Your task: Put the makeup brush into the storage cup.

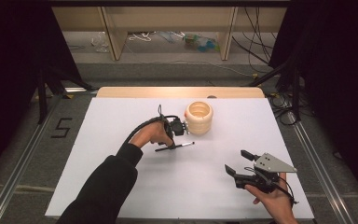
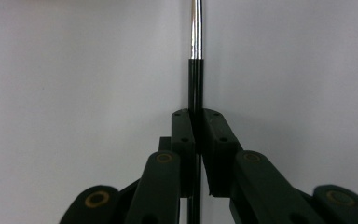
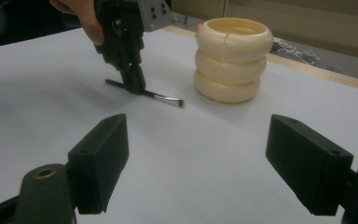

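Your right gripper (image 1: pixel 240 162) idles unclenched near the table's (image 1: pixel 121 186) front edge; your left gripper (image 3: pixel 135 86) clamps the brush (image 3: pixel 165 98), seemingly mid-handle. Lift level toward the ringed holder (image 3: pixel 230 58).

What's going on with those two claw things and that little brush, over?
Left gripper clamped on the brush, which lies on the table. Right gripper open, empty, held back. Cream ringed holder stands just beyond; nothing between.
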